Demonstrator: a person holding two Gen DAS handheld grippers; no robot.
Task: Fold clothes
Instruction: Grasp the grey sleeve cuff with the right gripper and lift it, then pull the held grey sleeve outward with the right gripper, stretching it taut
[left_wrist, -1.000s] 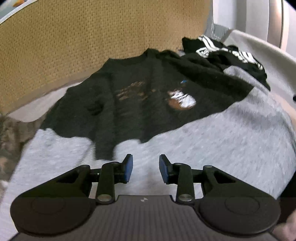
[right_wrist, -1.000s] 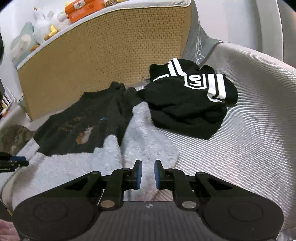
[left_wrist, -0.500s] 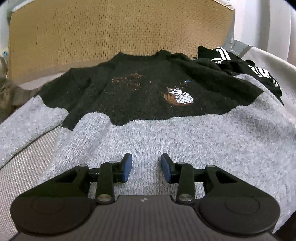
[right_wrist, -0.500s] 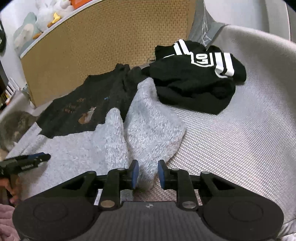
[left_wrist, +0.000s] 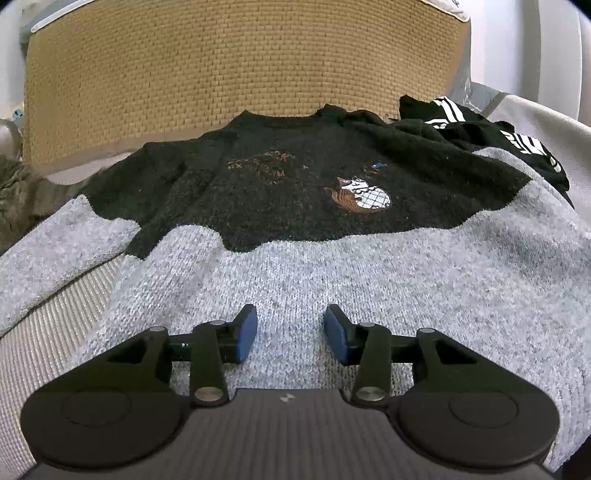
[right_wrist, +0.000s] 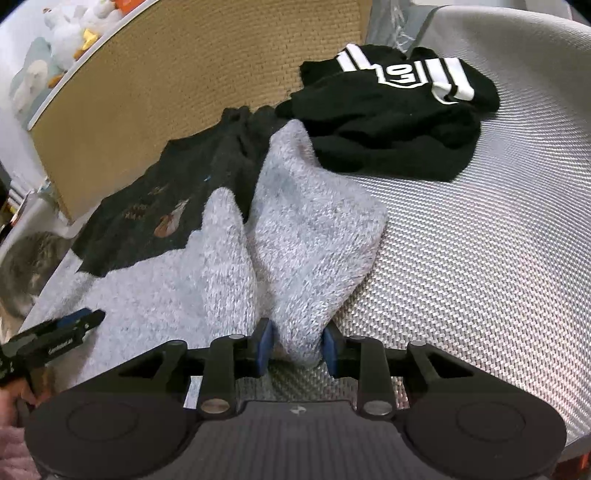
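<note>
Two garments shared the bed (right_wrist: 480, 258), and that was the first worry. The two-tone sweater (left_wrist: 332, 280) lay flat, front up, collar at twelve o'clock against the wicker headboard (left_wrist: 240, 74), grey hem nearest. At one o'clock its shoulder touched the black striped garment (right_wrist: 388, 122), so a hasty fold could have dragged that along. A tabby cat (left_wrist: 18, 199), or so it looked, sat at nine o'clock beside the left sleeve; a paw on the knit would have spoiled any fold.

The right sleeve (right_wrist: 306, 251) lay rumpled and doubled along the body. The right hand-held gripper (right_wrist: 297, 347) had just been opening and stood part-spread astride the cuff tip, cloth brushing both pads, no squeeze that I could see. A shallow bite on fuzzy knit would likely slip. The left hand-held gripper (left_wrist: 290, 334) had just been opening too, spread above the grey hem, knit lying beneath the gap, nothing pinched.

Room? Plenty of bare cover from two to five o'clock of the right view. The headboard closed off twelve.
</note>
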